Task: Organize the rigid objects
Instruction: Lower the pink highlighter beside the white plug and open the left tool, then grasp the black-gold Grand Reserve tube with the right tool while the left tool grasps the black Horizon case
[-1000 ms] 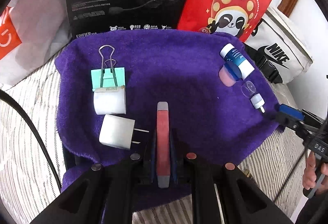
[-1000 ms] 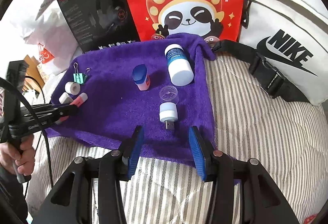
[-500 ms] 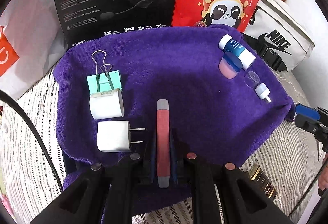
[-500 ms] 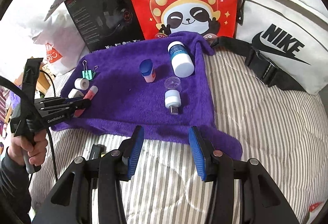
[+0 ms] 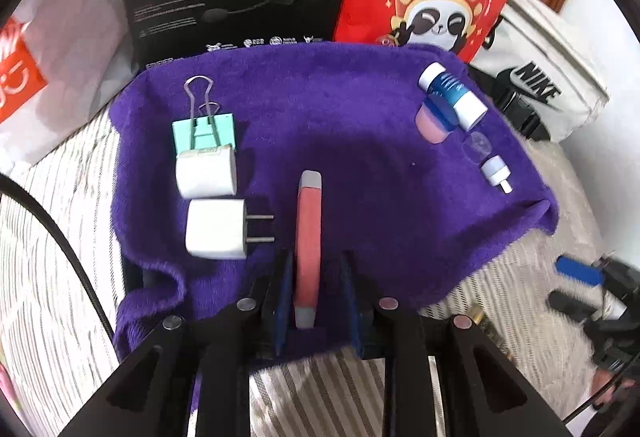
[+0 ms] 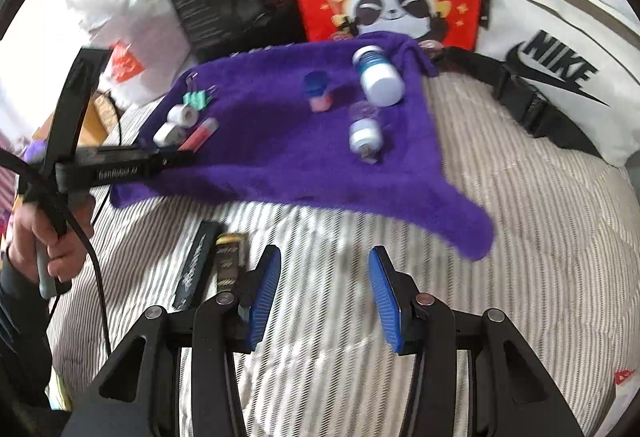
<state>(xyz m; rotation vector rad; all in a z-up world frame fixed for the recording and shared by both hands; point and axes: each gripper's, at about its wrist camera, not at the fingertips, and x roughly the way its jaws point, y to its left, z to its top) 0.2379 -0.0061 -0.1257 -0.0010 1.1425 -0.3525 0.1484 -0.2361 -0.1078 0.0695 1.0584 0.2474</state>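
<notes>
While its jaws open around the pink bar (image 5: 308, 249) they have just laid on the near edge of the purple towel (image 5: 360, 165), the left hand-held gripper (image 5: 315, 301) no longer presses it, though the bar lies between the pads. Slim, rigid, pink with grey end caps, it points away toward the towel's far edge. Beside it along the left edge sit a white plug adapter (image 5: 216, 235), a white tape roll (image 5: 206, 177) and a mint binder clip (image 5: 203, 135), a row that looks sorted. Near the far right corner lie a small white USB piece (image 5: 496, 173), a clear cap (image 5: 478, 147), a pink-and-blue capped tube (image 5: 434, 119) and a white bottle (image 5: 452, 95). The right hand-held gripper (image 6: 324, 293) hangs open and empty over the striped bed (image 6: 520, 257), where two dark flat items (image 6: 212, 261) probably await placing.
</notes>
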